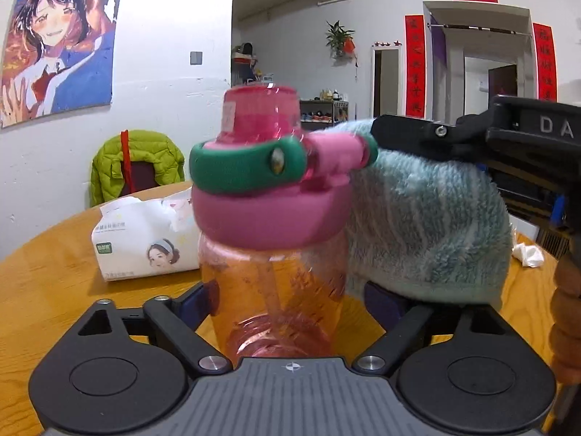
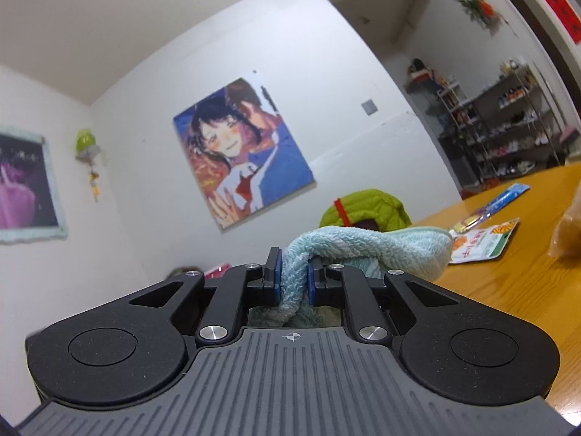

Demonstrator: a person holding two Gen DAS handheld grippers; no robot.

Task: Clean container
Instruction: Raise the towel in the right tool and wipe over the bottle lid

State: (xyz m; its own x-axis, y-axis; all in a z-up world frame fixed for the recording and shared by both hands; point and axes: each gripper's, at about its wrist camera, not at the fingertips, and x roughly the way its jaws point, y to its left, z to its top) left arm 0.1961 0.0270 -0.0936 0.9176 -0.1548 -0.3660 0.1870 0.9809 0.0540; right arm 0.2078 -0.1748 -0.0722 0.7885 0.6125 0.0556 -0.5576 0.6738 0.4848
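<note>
1. Your left claw (image 1: 287, 298) was closed on the bottle (image 1: 276, 283), its blue pads pressing the clear orange-pink body from both sides, just below the pink lid (image 1: 272, 221).
2. The bottle stood roughly upright between the fingers, above the wooden table (image 1: 51, 283), with a green strap (image 1: 247, 170) around its cap.
3. Your right claw (image 2: 292, 281) was clamped on a light blue towel (image 2: 363, 247), which bunched up between the pads and spilled forward and to the right.
4. In the left camera, that towel (image 1: 428, 218) pressed against the bottle's right side, touching the lid.
5. Farther left on the table lay a tissue pack (image 1: 145, 236), with a green jacket (image 1: 134, 160) on a chair behind it.
6. To the far right, snack packets (image 2: 483, 239) lay on the table.
</note>
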